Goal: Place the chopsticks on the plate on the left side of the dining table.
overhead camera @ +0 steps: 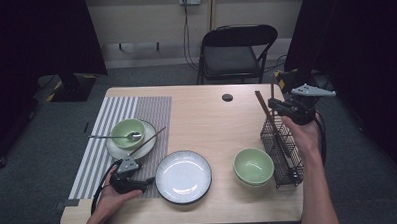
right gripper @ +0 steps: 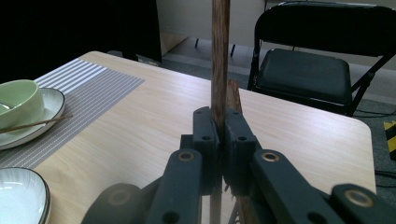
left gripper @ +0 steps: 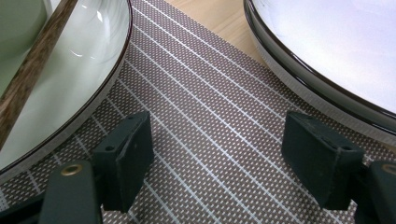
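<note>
While the left tongs (left gripper: 217, 163) hover released over the mat (left gripper: 205, 107), the right tongs (right gripper: 218, 135) pinch a chopstick (right gripper: 219, 56) above the rack (overhead camera: 283, 154).

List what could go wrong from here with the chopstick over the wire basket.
The right hand-held gripper pinches one brown chopstick on a narrow stretch, so it may pivot or slip between the pads. A second chopstick leans in the black wire basket; lifting could drag it or tip the basket. The green bowl stands beside the basket and may get knocked.
</note>
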Available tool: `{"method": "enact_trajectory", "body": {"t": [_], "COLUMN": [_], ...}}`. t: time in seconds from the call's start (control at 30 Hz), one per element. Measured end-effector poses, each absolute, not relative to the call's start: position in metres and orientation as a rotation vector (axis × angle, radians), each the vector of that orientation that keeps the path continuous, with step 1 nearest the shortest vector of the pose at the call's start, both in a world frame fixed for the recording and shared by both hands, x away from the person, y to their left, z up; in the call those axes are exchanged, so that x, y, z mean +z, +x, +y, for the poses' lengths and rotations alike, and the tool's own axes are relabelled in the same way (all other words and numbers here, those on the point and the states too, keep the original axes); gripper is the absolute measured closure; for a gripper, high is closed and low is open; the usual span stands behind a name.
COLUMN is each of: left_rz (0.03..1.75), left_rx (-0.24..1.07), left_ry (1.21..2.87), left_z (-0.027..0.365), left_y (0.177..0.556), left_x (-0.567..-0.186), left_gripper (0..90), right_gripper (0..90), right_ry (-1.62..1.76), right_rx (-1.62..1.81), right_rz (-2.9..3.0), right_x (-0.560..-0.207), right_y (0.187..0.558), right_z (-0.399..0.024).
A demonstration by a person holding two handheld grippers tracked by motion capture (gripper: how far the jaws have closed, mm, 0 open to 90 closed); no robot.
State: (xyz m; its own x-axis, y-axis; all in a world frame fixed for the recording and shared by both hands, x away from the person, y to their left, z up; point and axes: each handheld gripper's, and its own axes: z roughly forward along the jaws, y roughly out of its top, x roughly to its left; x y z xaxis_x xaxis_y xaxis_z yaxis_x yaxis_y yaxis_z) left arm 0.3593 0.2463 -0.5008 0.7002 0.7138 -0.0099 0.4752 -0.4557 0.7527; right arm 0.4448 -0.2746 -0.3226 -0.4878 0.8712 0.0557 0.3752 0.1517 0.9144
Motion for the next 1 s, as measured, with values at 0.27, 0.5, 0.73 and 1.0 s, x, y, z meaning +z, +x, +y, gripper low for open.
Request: {"method": "enact_trajectory", "body": {"t": [0.27, 0.5, 0.73, 1.0], "left_rz": [0.903, 0.904, 0.904, 0.899], "left_rx": [0.397, 0.398, 0.398, 0.407], "left_ry": [2.140, 2.139, 2.139, 2.156], "left_z": [0.246, 0.246, 0.246, 0.247], "left_y": [0.359, 0.359, 0.359, 0.360], "left_x": [-0.501, -0.501, -0.501, -0.500], "left_gripper": [24.5, 24.4, 24.4, 24.3], "right_gripper": [85.0, 85.0, 85.0, 85.0], "right_ry": [1.142, 1.131, 1.110, 1.082], "right_rx": [1.332, 1.346, 1.347, 1.347], "right_rz": [1.929, 1.921, 1.917, 1.915], "right_x": [-0.309, -0.304, -0.295, -0.286], "right_y": [0.444, 0.444, 0.446, 0.447], "right_z": [-0.272, -0.271, -0.266, -0.258]}}
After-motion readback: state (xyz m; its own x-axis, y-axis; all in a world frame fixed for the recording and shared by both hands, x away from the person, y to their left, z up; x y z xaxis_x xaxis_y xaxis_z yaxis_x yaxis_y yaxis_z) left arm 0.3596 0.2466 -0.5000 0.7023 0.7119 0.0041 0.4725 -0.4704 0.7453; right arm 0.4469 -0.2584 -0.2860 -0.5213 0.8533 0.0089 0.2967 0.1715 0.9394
